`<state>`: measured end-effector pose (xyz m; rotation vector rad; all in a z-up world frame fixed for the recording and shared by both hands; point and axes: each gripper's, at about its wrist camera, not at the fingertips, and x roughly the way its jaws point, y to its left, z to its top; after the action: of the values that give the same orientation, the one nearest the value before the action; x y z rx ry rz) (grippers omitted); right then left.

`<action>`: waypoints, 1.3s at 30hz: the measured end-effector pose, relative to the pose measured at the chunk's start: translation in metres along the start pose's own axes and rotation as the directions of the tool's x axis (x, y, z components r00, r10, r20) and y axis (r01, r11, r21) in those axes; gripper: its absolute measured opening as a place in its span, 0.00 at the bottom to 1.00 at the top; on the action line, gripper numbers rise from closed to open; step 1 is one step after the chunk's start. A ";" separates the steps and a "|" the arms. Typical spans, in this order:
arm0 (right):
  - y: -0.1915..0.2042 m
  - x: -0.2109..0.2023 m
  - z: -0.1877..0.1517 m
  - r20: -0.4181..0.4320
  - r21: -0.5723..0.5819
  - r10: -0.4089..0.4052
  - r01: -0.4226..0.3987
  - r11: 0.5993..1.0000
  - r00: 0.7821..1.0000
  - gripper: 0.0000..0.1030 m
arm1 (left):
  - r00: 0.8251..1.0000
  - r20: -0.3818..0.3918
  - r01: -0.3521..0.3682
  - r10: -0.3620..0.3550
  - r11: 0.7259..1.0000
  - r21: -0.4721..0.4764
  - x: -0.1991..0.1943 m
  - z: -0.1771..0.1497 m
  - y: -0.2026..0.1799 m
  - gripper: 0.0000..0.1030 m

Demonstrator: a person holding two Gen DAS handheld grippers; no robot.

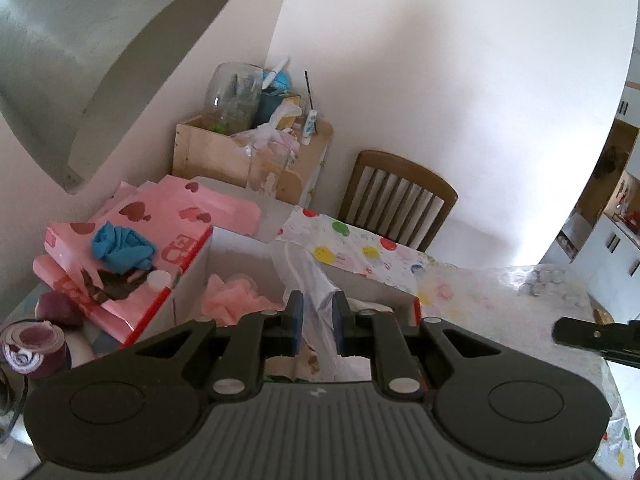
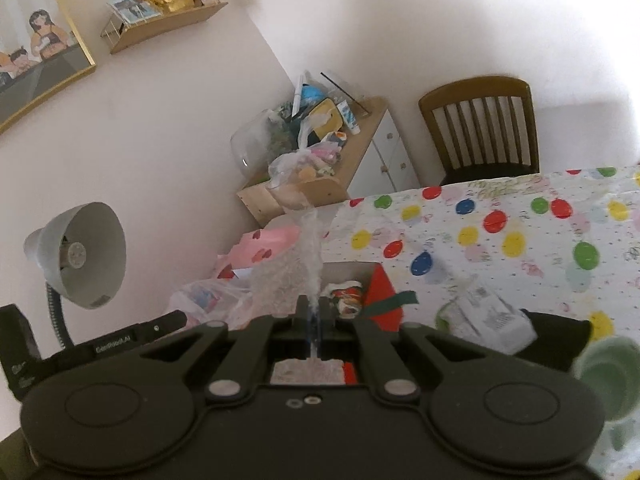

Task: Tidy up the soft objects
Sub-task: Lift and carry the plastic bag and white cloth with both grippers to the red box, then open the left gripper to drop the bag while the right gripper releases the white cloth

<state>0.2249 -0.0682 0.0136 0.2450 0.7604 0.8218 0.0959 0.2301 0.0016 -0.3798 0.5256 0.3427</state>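
Left wrist view: left gripper [image 1: 317, 316] part open, moderate gap between the pads. A strip of white plastic bag [image 1: 310, 280] runs through that gap; whether the pads actually pinch it, can't tell. Bag's long axis runs near-to-far, from below the jaws up and away to the far left edge of the white box [image 1: 240, 248]. Pink mesh sponge [image 1: 236, 296] sits inside the box, left of the jaws. Blue cloth [image 1: 120, 246] lies on the pink heart-print box [image 1: 132, 240] further left. Right gripper's finger tip [image 1: 592, 334] shows at the right edge.

Right wrist view: right gripper [image 2: 315, 312] clenched, jaws nearly together, grasping a clear bubble-wrap sheet [image 2: 298, 264]. Sheet stands up from the pinch point, long axis near-to-far, tilting slightly left at the top, over the open box. Red fabric with green strap [image 2: 386, 300] just right of the jaws. Balloon-print tablecloth [image 2: 500, 232] to the right, desk lamp [image 2: 80, 256] at left.
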 end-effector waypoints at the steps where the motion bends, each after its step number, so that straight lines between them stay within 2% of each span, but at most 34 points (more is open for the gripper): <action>1: 0.004 0.006 0.001 -0.002 -0.003 -0.003 0.003 1.000 1.000 0.01 | 1.000 0.003 -0.006 0.006 1.000 0.000 0.002 0.002 0.003 0.15; 7: 0.017 0.052 0.005 -0.017 0.012 -0.015 0.015 1.000 1.000 0.01 | 0.999 0.031 0.015 -0.014 1.000 -0.027 0.011 0.008 0.021 0.15; 10: 0.021 0.076 0.006 -0.031 0.020 -0.027 0.028 0.999 0.999 0.01 | 0.999 0.033 0.001 0.001 0.999 -0.041 0.019 0.009 0.028 0.15; 23: 0.025 0.148 -0.008 -0.117 -0.015 -0.100 0.099 0.995 0.988 0.02 | 0.998 -0.008 -0.064 0.065 0.998 0.019 0.059 0.005 0.042 0.15; 29: 0.026 0.160 -0.021 -0.158 -0.070 -0.138 0.128 0.989 0.978 0.02 | 0.995 -0.064 -0.075 0.079 0.996 0.050 0.074 -0.007 0.045 0.15; 34: 0.030 0.159 -0.025 -0.160 -0.123 -0.170 0.151 0.981 0.972 0.13 | 0.991 -0.103 -0.085 0.091 0.995 0.062 0.083 -0.014 0.049 0.15; 39: 0.032 0.154 -0.026 -0.160 -0.170 -0.193 0.166 0.971 0.968 0.18 | 0.983 -0.135 -0.113 0.125 0.990 0.087 0.089 -0.017 0.047 0.14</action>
<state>0.2561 0.0645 -0.0693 -0.0373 0.8658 0.7315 0.1418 0.2837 -0.0727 -0.2976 0.6993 0.4113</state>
